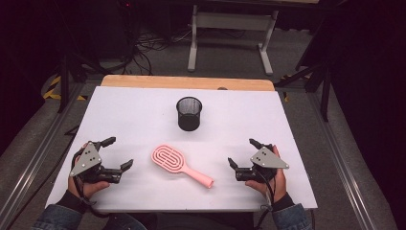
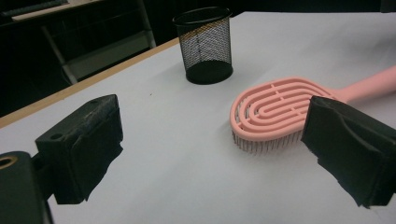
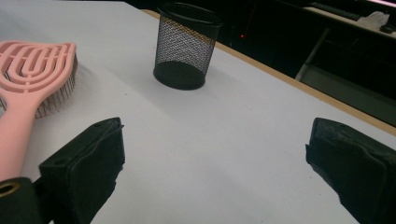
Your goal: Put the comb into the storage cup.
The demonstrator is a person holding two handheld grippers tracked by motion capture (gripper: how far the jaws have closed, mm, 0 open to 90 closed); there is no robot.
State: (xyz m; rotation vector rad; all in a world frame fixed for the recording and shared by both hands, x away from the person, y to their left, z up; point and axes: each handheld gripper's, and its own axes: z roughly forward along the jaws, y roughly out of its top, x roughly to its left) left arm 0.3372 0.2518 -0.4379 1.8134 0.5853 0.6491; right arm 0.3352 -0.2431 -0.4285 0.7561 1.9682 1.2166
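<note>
Resting low at either side of the white tabletop, both tools hold nothing. The left hand-held gripper has its jaws spread wide and empty; the right hand-held gripper likewise stands wide open and empty.

Between them lies the pink hairbrush, flat on the tabletop, bristles down. From the left hand-held gripper the brush head sits at about 3 o'clock, near but not touching. From the right hand-held gripper the handle tip lies at about 8 o'clock, also near. The brush's long axis runs from 10 o'clock at the head to 4 o'clock at the handle.

Judgement: the two are about equally near, the right to the handle, the left to the head.

The black mesh cup stands upright at 12 o'clock from the brush, apart from it.
</note>
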